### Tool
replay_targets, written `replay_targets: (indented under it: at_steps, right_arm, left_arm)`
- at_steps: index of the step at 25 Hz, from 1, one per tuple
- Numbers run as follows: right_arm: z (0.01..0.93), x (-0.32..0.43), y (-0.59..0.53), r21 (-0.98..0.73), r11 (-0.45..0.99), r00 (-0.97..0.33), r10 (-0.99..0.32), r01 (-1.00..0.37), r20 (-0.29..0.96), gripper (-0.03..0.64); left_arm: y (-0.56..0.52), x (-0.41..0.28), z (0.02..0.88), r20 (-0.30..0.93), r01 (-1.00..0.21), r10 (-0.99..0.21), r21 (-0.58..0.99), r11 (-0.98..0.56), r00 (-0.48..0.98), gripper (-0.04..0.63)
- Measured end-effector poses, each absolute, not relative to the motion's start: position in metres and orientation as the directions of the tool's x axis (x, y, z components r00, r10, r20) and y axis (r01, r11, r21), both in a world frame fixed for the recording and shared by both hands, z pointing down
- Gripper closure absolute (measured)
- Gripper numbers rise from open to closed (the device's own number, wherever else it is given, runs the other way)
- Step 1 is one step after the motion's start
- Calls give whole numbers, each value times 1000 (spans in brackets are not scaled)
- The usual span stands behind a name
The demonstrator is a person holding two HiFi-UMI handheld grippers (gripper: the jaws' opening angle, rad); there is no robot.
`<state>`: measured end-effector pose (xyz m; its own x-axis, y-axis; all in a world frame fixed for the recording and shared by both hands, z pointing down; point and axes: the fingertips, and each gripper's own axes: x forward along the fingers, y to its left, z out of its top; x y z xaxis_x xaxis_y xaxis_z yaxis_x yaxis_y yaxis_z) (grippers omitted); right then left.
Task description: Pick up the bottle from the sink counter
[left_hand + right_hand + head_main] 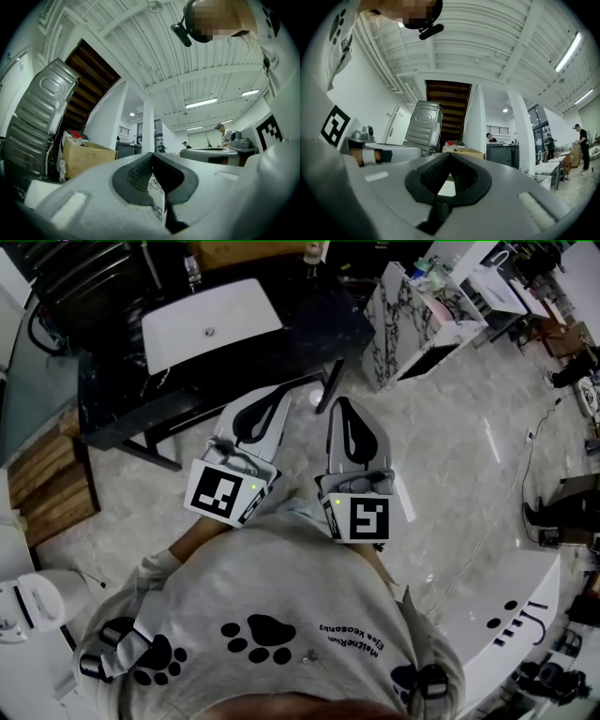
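In the head view a dark counter (pixel 309 329) with a white rectangular sink (pixel 253 301) stands ahead of me. A small bottle-like shape (pixel 193 273) stands behind the sink at the counter's far edge, too small to make out well. My left gripper (pixel 279 393) and right gripper (pixel 339 404) are held side by side in front of my chest, pointing at the counter's near edge, well short of the bottle. Both are shut and hold nothing: the left gripper (pixel 152 155) and the right gripper (pixel 450 154) each show their tips meeting. Neither gripper view shows the bottle.
A marble-patterned white cabinet (pixel 403 324) stands right of the counter. Wooden planks (pixel 47 474) lie at the left and a curved white desk (pixel 506 615) at the lower right. The gripper views show a steel machine (pixel 40 108), a cardboard box (pixel 86 157) and a person far off (pixel 582 140).
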<state>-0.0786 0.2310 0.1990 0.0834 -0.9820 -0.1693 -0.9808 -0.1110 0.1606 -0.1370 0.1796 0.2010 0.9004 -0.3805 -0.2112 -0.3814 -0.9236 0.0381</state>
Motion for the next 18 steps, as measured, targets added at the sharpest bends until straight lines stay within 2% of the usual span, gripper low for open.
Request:
replay_targets:
  at_steps: [11,18]
  right_arm:
    - [199,13,197,164,-18,-10,-986,-986,-168,615]
    - [205,48,188,120,-4,-15,-987,-993,-159,615]
  left_arm:
    - [147,-62,199,-226,-489,-488,56,-870,843,594]
    - [133,-42,204,-202,-540,-536,39,-841,820,594]
